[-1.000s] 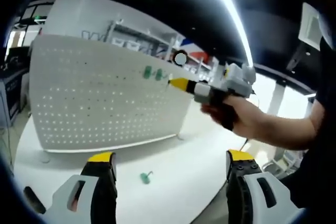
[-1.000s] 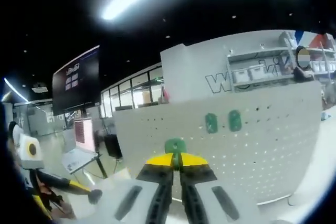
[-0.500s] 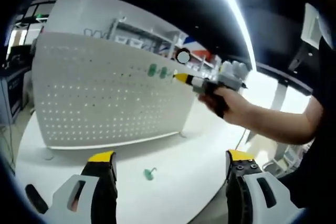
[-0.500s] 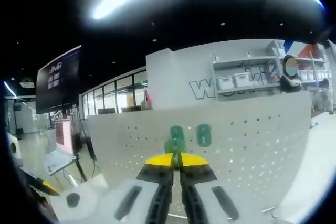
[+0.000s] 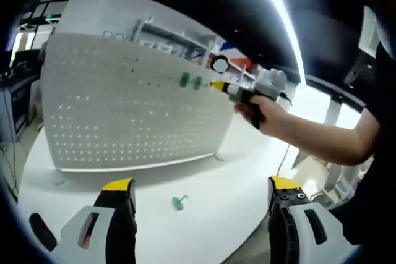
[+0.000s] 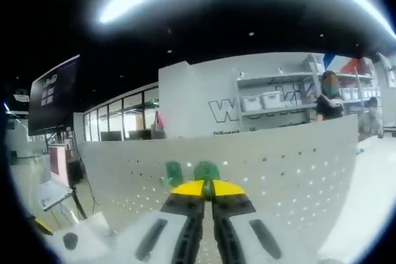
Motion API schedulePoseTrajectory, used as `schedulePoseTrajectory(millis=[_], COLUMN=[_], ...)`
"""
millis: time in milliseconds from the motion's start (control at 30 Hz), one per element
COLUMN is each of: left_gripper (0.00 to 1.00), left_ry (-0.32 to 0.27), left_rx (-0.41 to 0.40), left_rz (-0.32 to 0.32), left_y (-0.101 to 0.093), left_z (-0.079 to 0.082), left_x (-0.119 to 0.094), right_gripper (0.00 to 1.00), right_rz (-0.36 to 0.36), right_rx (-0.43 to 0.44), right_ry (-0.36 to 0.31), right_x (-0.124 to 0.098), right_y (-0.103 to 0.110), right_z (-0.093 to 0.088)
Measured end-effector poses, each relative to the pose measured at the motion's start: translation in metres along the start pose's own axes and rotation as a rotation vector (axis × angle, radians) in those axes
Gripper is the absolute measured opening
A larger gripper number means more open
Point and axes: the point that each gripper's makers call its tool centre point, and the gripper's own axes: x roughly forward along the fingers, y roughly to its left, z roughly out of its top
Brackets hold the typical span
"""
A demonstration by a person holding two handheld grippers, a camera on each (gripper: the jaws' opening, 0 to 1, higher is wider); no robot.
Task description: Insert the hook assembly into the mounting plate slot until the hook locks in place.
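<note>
In the right gripper view the right tongs [image 6: 208, 187] are pressed together on a green hook [image 6: 206, 170], whose head pokes out just above the yellow tips and sits right at the face of the white pegboard [image 6: 291, 165]. A second green hook [image 6: 174, 172] is seated in the board just to the left of the held one. In the left gripper view the left tongs [image 5: 197, 190] stand wide apart with nothing between them, low over the white bench [image 5: 210, 196]. A loose green hook [image 5: 179, 202] lies on the bench between the two jaws' lines of sight, near the front foot of the board. Farther off, a person's hand [image 5: 263, 110] holds the right tongs [image 5: 216, 85] up at the top right part of the pegboard [image 5: 124, 109], their yellow tips touching or just beside two green hooks [image 5: 190, 81] mounted there side by side. Beyond the board, shelving with white bins [image 6: 263, 99] stands against a far wall.
</note>
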Motion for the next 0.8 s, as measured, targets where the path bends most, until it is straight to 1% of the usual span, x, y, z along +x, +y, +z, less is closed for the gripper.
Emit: schedulePoseTrajectory(millis=[167,233,433,600,700,800], left_gripper=[0.9,0.91,0.94,0.94,0.94,0.93], left_ry=[-0.003,-0.002,0.017,0.026,0.029,0.029], left_rx=[-0.005,-0.007,0.001,-0.005,-0.01,-0.014], left_rz=[0.017,0.02,0.011,0.004,0.01,0.015], left_y=[0.006,0.007,0.003,0.0,0.002,0.004], left_z=[0.001,0.001,-0.004,-0.006,-0.008,-0.008], left_x=[-0.003,-0.003,0.0,0.002,0.002,0.001], right_gripper=[0.01,0.01,0.01,0.01,0.01,0.01], right_rz=[-0.018,-0.03,-0.047,-0.057,-0.07,-0.081], right_rx=[0.003,0.018,0.007,-0.018,-0.012,-0.014], right_ry=[0.004,-0.006,-0.019,-0.032,-0.05,-0.05], right_x=[0.006,0.007,0.017,0.024,0.027,0.029], right_y=[-0.01,-0.014,-0.021,-0.027,-0.033,-0.037], right_z=[-0.003,-0.001,0.003,0.006,0.01,0.008])
